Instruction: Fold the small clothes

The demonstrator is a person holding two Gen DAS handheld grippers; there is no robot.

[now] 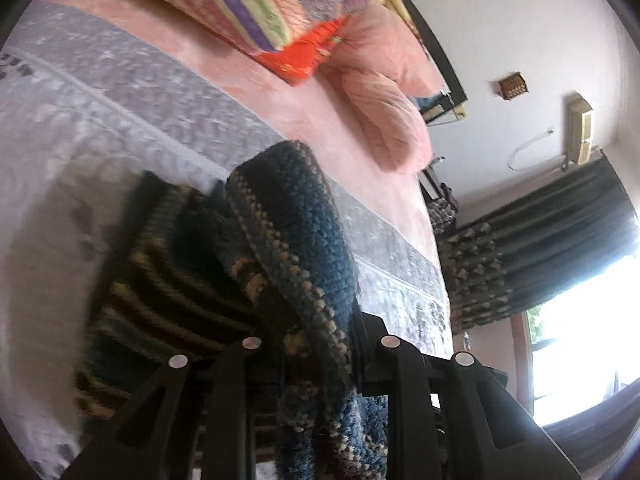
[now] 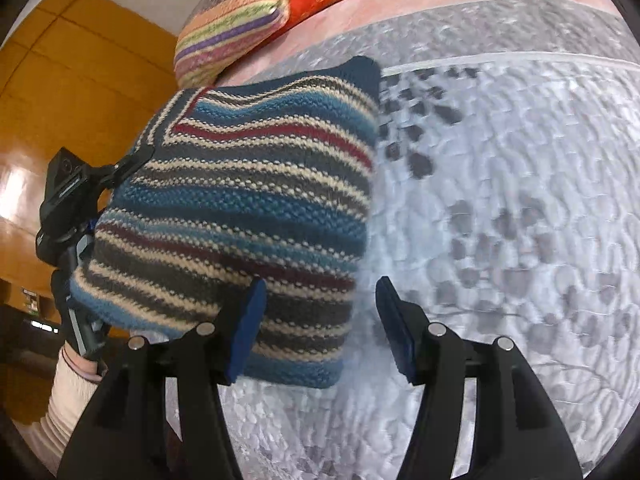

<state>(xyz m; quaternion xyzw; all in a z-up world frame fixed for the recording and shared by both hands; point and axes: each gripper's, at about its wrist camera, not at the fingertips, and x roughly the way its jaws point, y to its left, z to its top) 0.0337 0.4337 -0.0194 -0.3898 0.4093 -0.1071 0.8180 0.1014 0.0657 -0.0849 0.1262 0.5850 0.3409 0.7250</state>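
Pinching the striped knit (image 2: 248, 208), the left gripper (image 1: 316, 344) clamps it; right gripper (image 2: 320, 320) gapes empty.

right claw (image 2: 318, 326): jaws apart, empty | striped knit (image 2: 248, 208): folded on grey bedspread (image 2: 500, 200) | left claw (image 2: 132, 162): gripping knit's far-left edge
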